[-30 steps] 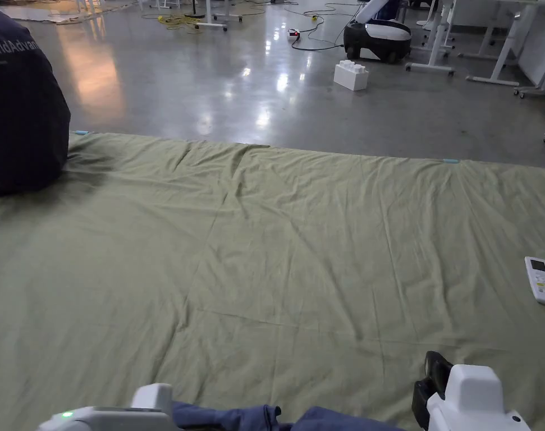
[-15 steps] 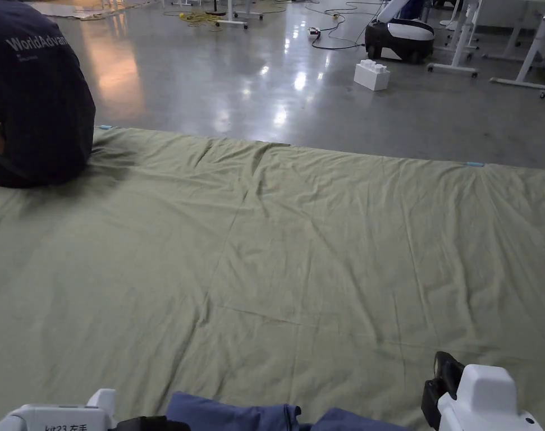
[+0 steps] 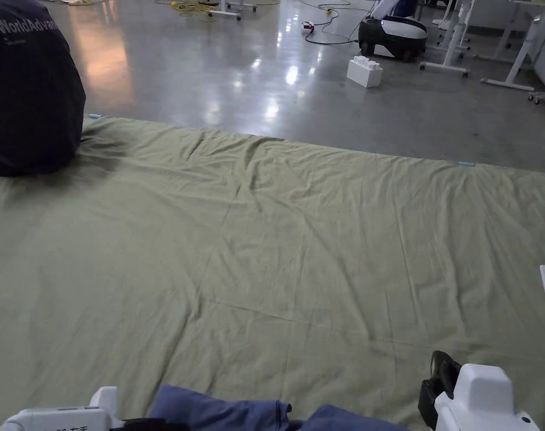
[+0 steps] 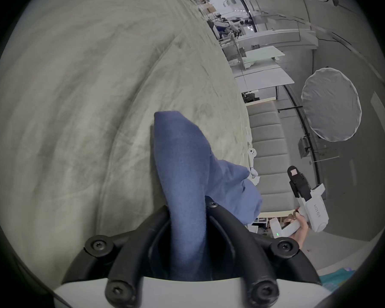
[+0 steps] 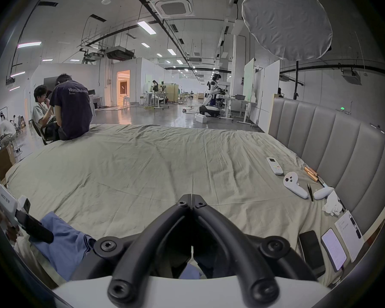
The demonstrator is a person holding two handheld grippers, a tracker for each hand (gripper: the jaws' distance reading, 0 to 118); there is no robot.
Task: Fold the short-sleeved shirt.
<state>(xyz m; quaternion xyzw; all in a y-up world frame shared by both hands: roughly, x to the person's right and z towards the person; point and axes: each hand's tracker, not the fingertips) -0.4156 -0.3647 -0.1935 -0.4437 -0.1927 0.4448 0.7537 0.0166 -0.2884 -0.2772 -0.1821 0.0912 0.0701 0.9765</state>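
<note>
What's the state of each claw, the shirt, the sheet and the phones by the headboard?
Left claw: shut on the blue shirt.
Right claw: shut, tips together, nothing between them.
Blue shirt: bunched, not yet folded.
Green sheet: spread flat, creased.
Dark phone: screen off.
Lit phone: screen on.

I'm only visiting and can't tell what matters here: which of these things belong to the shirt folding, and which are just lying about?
For the job:
blue shirt
left gripper, shut on the shirt
right gripper, shut, holding nothing
green sheet, the work surface

Lying about:
remote
white controllers
two phones
paper
white block on the floor
</note>
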